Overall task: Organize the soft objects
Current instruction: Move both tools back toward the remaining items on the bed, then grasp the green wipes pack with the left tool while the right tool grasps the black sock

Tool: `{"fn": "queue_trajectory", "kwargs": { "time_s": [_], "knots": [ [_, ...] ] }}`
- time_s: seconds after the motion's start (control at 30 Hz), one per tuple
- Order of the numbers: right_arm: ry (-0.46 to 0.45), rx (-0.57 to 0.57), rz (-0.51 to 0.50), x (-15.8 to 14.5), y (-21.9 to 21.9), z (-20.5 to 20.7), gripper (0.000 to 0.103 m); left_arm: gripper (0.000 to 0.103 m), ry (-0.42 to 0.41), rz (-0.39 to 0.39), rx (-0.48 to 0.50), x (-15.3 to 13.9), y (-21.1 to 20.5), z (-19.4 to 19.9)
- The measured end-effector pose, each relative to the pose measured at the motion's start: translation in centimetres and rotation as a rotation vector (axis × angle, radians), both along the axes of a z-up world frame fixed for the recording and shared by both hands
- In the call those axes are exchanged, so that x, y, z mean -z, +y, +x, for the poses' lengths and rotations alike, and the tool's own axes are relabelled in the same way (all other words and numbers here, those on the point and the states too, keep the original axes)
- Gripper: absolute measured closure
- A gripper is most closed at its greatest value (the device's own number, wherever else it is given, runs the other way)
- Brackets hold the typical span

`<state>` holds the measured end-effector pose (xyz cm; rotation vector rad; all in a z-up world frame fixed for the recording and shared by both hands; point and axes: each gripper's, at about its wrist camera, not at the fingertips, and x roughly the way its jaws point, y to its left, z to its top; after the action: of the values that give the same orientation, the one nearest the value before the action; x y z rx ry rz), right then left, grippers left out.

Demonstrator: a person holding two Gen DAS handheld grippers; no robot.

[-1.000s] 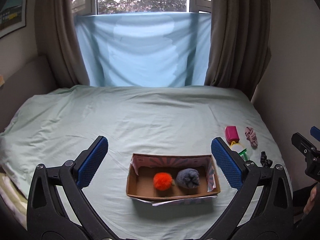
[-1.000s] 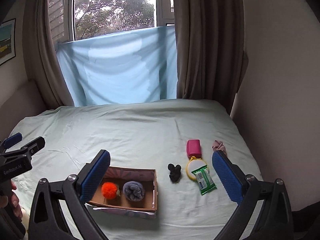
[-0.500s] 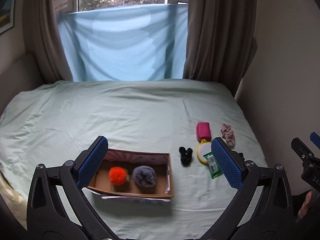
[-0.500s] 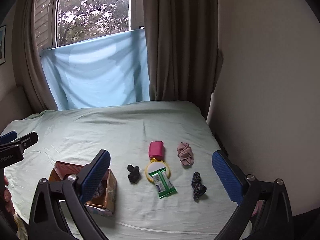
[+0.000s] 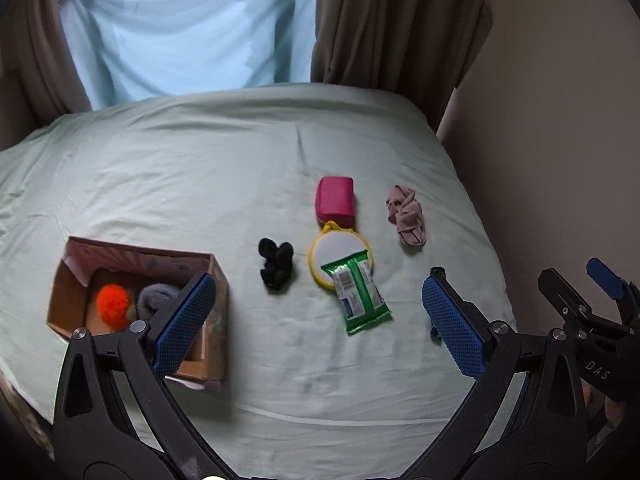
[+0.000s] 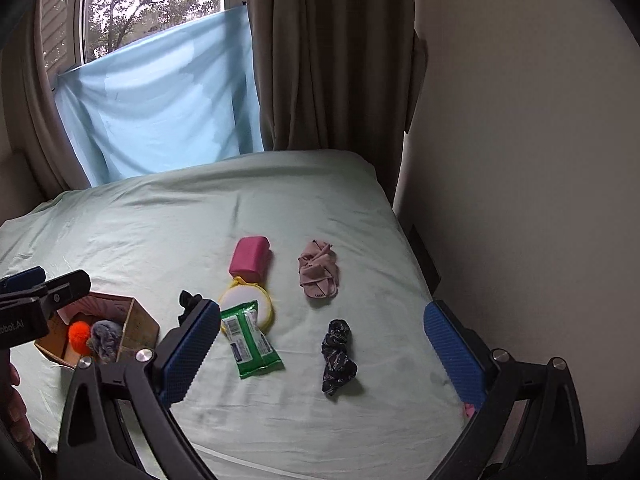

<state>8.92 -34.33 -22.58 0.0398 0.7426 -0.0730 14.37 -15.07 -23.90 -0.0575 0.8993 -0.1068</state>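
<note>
Resting boxed (image 5: 216, 280) — two pompoms (image 5: 114, 304)

At the lower left of the left wrist view we see the open cardboard box (image 5: 216, 280), with an orange pompom (image 5: 113, 303) and a grey fluffy ball (image 5: 154, 298) inside, side by side. A black scrunchie (image 5: 276, 265) lies crumpled at the centre. A pink cloth (image 5: 406, 220) lies folded at the right. In the right wrist view, a dark patterned scrunchie (image 6: 338, 356) lies twisted at the lower centre.
</note>
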Motion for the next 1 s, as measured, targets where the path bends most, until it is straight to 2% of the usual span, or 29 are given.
{"fn": "queue_trajectory", "kwargs": {
  "time_s": [0.27,0.5,0.73,0.8,0.9,1.0],
  "knots": [
    [0.086,-0.032,0.024,9.0,-2.6,4.6,0.004,0.002,0.135,-0.019,-0.016,9.8,-4.1,5.3],
    [0.16,-0.073,0.03,16.4,-3.1,7.2,0.006,0.004,0.242,-0.056,-0.078,16.6,-5.6,8.8],
    [0.216,-0.079,0.042,21.7,-3.5,9.3,0.021,0.016,0.299,-0.021,-0.077,21.6,-7.1,10.9],
    [0.226,-0.076,0.039,22.9,-3.7,9.9,0.022,0.024,0.312,-0.01,-0.077,22.6,-7.3,11.3],
    [0.238,-0.075,0.037,24.4,-3.8,10.6,0.029,0.025,0.319,-0.025,-0.091,23.5,-7.2,11.6],
    [0.258,-0.092,0.044,25.4,-3.8,11.3,0.031,0.025,0.315,-0.03,-0.099,23.8,-7.2,11.9]
  ]
}}
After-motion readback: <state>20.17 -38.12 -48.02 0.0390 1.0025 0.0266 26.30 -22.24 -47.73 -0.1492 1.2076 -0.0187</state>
